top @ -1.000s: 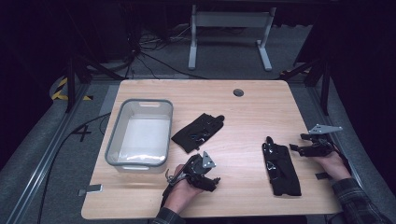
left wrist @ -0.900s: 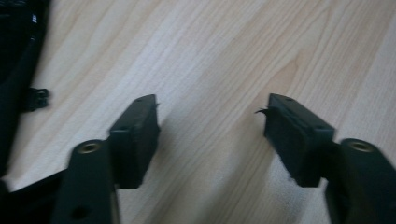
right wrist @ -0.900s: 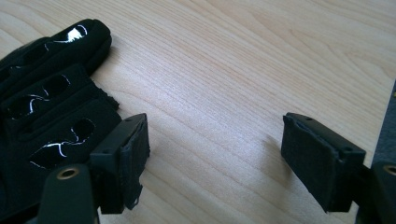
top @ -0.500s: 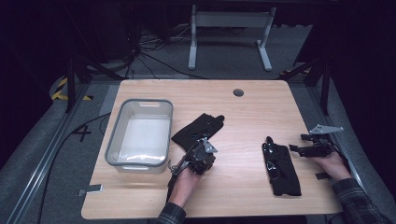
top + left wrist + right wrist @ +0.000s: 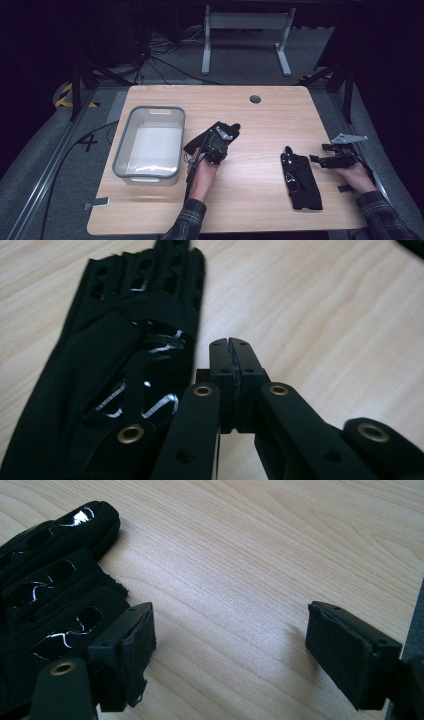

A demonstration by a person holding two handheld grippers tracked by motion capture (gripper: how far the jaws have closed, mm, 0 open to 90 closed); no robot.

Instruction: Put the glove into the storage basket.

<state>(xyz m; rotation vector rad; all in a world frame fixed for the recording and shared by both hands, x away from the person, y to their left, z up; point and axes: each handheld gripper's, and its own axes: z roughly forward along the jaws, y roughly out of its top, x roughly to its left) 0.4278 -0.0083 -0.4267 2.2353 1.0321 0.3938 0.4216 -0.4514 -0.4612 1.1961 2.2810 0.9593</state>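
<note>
Two black gloves lie on the wooden table. One glove sits beside the bin, and my left gripper hovers over its near end. In the left gripper view this glove lies flat to the left of my left gripper, whose pads are pressed together with nothing between them. The second glove lies at the right, fingers pointing away. My right gripper stands just right of it, open. In the right gripper view its jaws are wide apart over bare wood, with the glove at the left.
A grey plastic bin with a pale inside stands at the table's left. A round cable hole is near the far edge. A metal stand is on the floor beyond the table.
My left hand has moved away from the front edge and up to the glove by the bin, and its jaws have gone from apart to shut. The right hand has stayed put.
</note>
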